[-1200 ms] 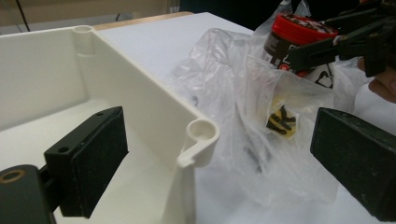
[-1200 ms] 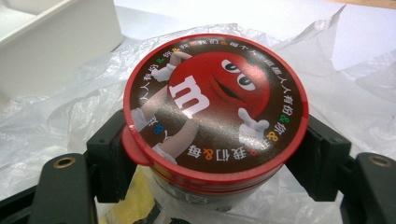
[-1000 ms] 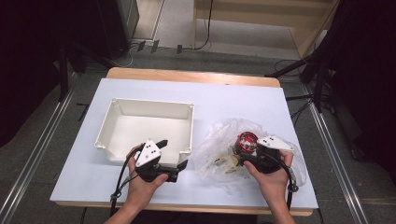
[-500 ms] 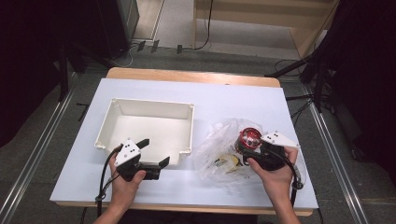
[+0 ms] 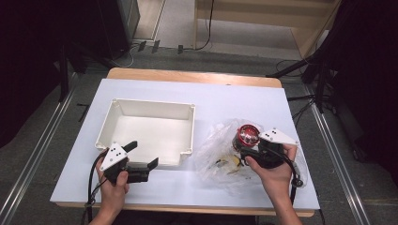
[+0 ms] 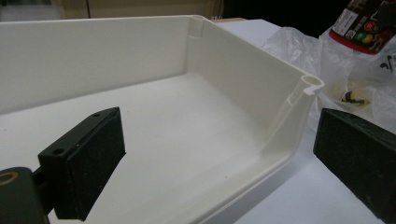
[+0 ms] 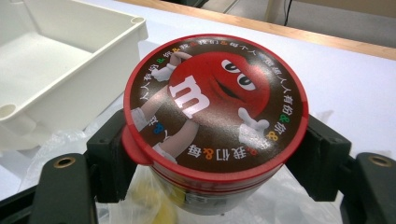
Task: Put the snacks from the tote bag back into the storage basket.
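Right of the white tray, over a clear plastic bag on the counter: one red-lidded candy tub, clamped just below the lid by the right tool. Probably light, rigid, slick-walled; the lid lip checks slipping. Left tool gapes empty at the tray's near edge. Count: one tub, one tray, one bag.

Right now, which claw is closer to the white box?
The left claw. It hangs open at the white box's near rim. The right claw is off to the side, shut on the candy tub above the plastic bag.
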Demonstrator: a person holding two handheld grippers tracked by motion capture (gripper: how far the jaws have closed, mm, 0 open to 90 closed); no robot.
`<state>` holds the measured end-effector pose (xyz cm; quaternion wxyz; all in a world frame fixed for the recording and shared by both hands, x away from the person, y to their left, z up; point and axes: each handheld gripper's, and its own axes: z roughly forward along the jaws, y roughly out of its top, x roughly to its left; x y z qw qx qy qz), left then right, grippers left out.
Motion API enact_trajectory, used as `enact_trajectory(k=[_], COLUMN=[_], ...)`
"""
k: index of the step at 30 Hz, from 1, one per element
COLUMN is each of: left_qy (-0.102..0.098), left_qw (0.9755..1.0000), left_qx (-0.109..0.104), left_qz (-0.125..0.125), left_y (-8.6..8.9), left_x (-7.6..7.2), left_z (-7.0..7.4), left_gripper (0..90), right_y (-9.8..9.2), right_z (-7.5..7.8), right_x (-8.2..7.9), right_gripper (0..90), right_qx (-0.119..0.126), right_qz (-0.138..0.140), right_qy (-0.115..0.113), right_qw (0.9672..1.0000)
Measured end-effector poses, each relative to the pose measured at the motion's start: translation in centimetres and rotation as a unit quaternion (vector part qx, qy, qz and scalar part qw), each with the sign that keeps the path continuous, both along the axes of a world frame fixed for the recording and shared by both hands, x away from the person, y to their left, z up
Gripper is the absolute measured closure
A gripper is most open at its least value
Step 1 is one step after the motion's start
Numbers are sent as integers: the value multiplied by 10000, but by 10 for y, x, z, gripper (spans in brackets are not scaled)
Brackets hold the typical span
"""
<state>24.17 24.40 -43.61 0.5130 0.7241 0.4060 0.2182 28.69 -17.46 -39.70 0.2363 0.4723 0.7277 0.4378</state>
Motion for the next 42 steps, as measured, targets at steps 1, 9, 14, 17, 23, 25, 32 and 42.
enact_trajectory(k=[1, 9, 14, 17, 23, 25, 32, 42], left_qy=[6, 45, 41, 0, -37, -45, -35, -43], left_qw=[10000, 9999, 9999, 9998, 9998, 9998, 9998, 9998], left_qx=[23, 79, 29, -8, 36, 44, 66, 153], left_qz=[1, 67, 150, 180, 210, 197, 163, 151], left_y=[1, 11, 19, 23, 27, 26, 25, 23], left_x=[-1, -5, -11, -14, -18, -20, -22, -24], left_z=[0, -4, -3, -2, -1, -1, -1, -4], left_gripper=[22, 23, 23, 23, 24, 24, 24, 35], right_y=[1, 12, 22, 27, 38, 41, 52, 67], right_z=[0, 3, 7, 10, 13, 13, 17, 21], right_x=[1, 9, 13, 15, 18, 18, 20, 25], right_gripper=[262, 262, 262, 262, 262, 262, 262, 262], right_qx=[1, 76, 86, 109, 130, 128, 178, 238], right_qz=[-1, 60, 176, 237, 383, 421, 519, 719], right_qy=[9, 17, -44, -58, -100, -93, -95, -116], right_qw=[10000, 10000, 9998, 9996, 9991, 9990, 9984, 9971])
